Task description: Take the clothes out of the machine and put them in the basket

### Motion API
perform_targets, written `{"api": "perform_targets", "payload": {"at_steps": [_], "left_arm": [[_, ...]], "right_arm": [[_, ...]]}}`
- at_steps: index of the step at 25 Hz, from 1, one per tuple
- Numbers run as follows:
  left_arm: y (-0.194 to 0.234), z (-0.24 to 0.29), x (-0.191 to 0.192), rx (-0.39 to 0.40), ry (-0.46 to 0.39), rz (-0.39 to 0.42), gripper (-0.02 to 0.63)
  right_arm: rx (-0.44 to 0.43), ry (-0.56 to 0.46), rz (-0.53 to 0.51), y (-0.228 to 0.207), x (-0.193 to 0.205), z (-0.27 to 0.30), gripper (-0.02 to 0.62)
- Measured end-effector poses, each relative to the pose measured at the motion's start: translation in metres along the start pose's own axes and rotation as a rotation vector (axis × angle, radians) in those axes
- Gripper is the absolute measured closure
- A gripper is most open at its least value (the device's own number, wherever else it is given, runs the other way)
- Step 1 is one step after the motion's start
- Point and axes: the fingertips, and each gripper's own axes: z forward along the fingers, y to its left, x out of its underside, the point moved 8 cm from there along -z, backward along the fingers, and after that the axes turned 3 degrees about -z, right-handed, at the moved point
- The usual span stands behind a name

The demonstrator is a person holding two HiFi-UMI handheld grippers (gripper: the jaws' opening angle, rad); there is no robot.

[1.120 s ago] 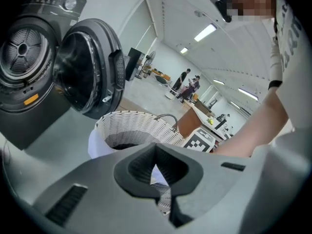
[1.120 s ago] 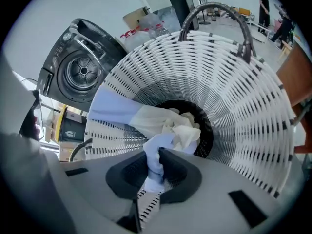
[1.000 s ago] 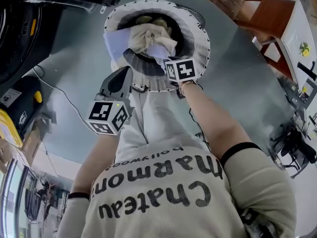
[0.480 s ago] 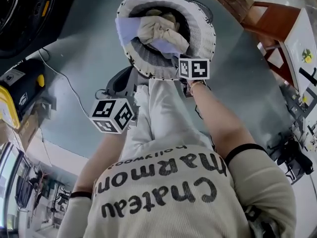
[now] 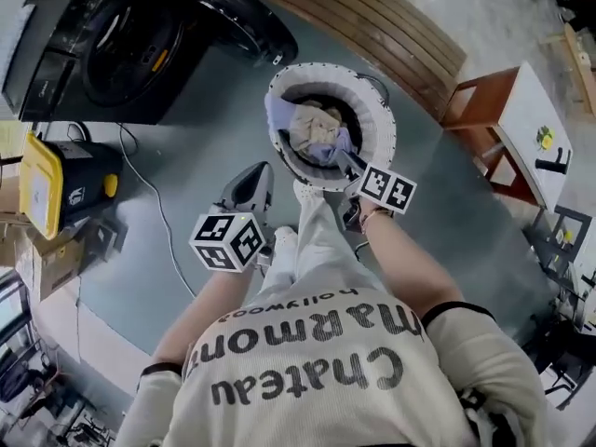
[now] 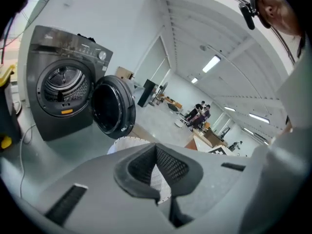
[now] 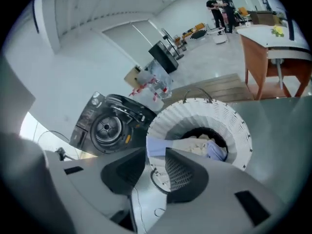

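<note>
The right gripper (image 5: 348,162) and left gripper (image 5: 260,169) have risen clear of the basket (image 5: 376,110), leaving the clothes (image 5: 315,134) inside; the right's empty jaws are closing again; the left's meet on nothing; the machine (image 5: 70,40) looks emptied.

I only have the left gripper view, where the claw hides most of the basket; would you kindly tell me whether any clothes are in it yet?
Observer: Yes. The head view shows a beige garment piled inside the basket, with a pale blue cloth draped over its rim.
Operator: Thank you. Is the right claw holding anything?
Observer: No. In the right gripper view the right claw has nothing between its jaws, which are closing, and it is clear of the basket.
</note>
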Motion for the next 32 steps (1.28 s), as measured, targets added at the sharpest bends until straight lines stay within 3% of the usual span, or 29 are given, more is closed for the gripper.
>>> {"api": "perform_targets", "payload": {"at_steps": [5, 9, 12, 15, 19, 24, 27, 32], "left_arm": [[-0.015, -0.045, -0.041, 0.030, -0.149, 0.102, 0.598], [-0.034, -0.089, -0.063, 0.057, -0.239, 0.083, 0.598], [-0.048, -0.113, -0.085, 0.083, -0.325, 0.091, 0.598], [-0.064, -0.137, -0.107, 0.115, -0.411, 0.139, 0.598], [-0.081, -0.167, -0.125, 0.159, -0.471, 0.196, 0.598], [-0.096, -0.191, -0.139, 0.196, -0.509, 0.223, 0.598], [-0.109, -0.200, -0.141, 0.228, -0.530, 0.258, 0.598], [-0.121, -0.200, -0.144, 0.237, -0.540, 0.290, 0.598]], "right_arm": [[-0.134, -0.201, -0.028, 0.077, -0.028, -0.042, 0.482], [-0.243, -0.321, -0.085, 0.143, -0.036, -0.094, 0.539], [-0.325, -0.424, -0.188, 0.193, -0.053, -0.133, 0.541], [-0.379, -0.488, -0.359, 0.237, -0.062, -0.168, 0.541], [-0.361, -0.552, -0.632, 0.283, -0.062, -0.212, 0.541], [-0.299, -0.650, -0.839, 0.318, -0.061, -0.257, 0.541], [-0.299, -0.696, -0.906, 0.328, -0.061, -0.275, 0.541], [-0.297, -0.700, -0.923, 0.328, -0.071, -0.281, 0.541]]}}
